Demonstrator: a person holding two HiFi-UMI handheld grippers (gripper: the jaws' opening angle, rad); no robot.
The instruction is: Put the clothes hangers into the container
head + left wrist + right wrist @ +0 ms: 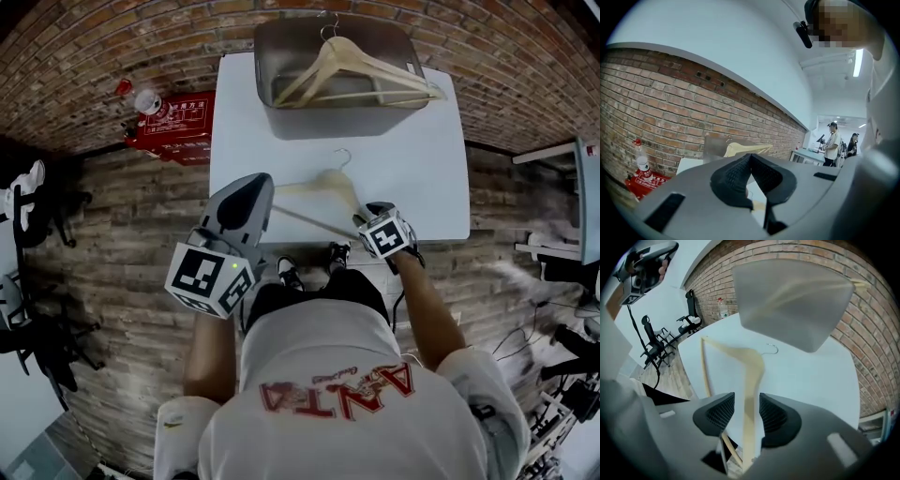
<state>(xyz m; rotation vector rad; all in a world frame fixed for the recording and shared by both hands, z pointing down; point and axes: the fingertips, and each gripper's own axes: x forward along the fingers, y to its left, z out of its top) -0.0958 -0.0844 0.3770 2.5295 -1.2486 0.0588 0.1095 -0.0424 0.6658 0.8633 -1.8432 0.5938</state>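
White table (427, 202) sits right up against a brick wall (103, 47). On the floor left of it, by the wall, there's a red box (187, 127) with a clear plastic bottle (147, 101), red cap, standing on it. Further left and nearer, a couple of black office chairs (37, 342) on the wood-plank floor (122, 272). Off to the right, another desk (544, 152) and a tangle of cables (539, 342). Way past the far end of the wall, two people (832, 144) stand in a bright room, with a ceiling strip light (857, 63) overhead.
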